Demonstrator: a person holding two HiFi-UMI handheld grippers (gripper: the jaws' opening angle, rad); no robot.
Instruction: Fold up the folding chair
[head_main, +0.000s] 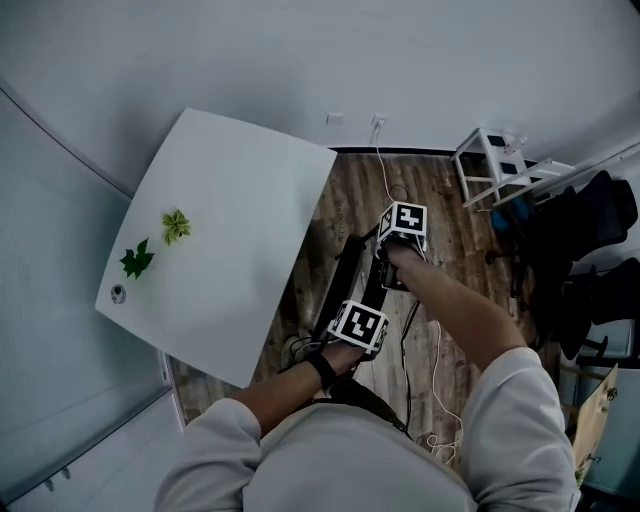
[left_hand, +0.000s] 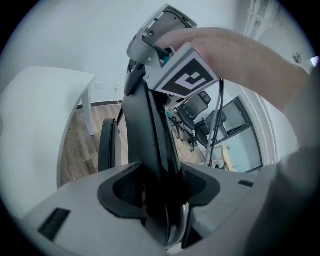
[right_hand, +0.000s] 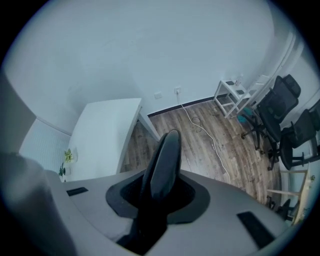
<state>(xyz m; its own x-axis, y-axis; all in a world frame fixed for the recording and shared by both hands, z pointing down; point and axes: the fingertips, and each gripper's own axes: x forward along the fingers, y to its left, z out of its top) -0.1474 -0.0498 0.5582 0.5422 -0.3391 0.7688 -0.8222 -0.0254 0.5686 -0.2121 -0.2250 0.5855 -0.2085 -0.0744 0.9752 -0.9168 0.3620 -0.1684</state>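
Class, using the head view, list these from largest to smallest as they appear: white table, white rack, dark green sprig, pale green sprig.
1. white table
2. white rack, though it stands farther from the camera
3. dark green sprig and pale green sprig: they look alike, so no ranking

Office-type room: black swivel office chairs (head_main: 590, 215) beside a white bench (head_main: 230, 230), wood-pattern floor (head_main: 450, 260), plain walls with a wall socket (head_main: 334, 119), and a white cable (head_main: 385, 165).
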